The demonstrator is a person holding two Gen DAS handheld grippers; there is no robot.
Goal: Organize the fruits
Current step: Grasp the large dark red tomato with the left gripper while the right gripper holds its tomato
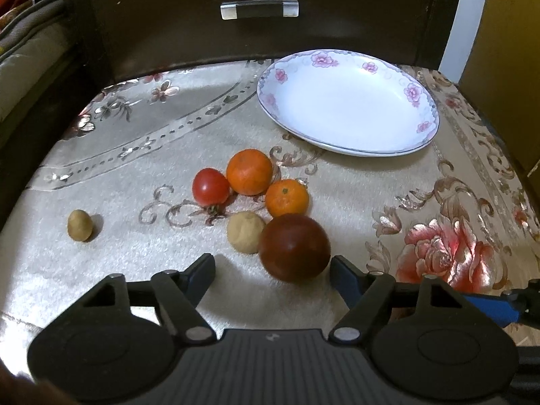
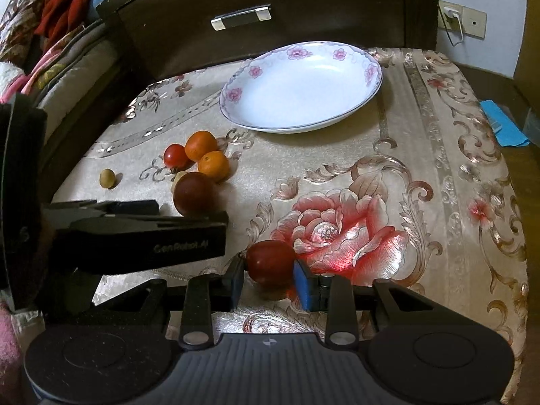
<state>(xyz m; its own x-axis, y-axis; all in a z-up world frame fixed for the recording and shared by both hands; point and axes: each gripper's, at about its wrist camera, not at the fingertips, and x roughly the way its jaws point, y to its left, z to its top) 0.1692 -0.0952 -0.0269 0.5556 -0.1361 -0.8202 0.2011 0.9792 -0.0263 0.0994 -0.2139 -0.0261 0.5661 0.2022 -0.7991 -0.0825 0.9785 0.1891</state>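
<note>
Left wrist: the left tool [image 1: 272, 270] gapes wide before a dark plum [image 1: 294, 247]; the plate [image 1: 413, 92] is bare (nothing sorted yet). Right wrist: the right tool [image 2: 269, 281] grips a red fruit [image 2: 270, 263] on the counter [image 2: 438, 185].

The plate [image 1: 351, 101] is white with pink flowers round its rim, on a beige cloth [image 1: 135, 155] patterned with gold scrolls and a red-pink rose [image 2: 337, 229]. Two oranges [image 1: 249, 171] are bright orange, the tomato [image 1: 210, 187] red, the plum [image 1: 294, 247] dark maroon, two small tan fruits [image 1: 80, 225] beside them. Behind stands a dark brown drawer [image 1: 256, 10] with a silver-ended handle.
</note>
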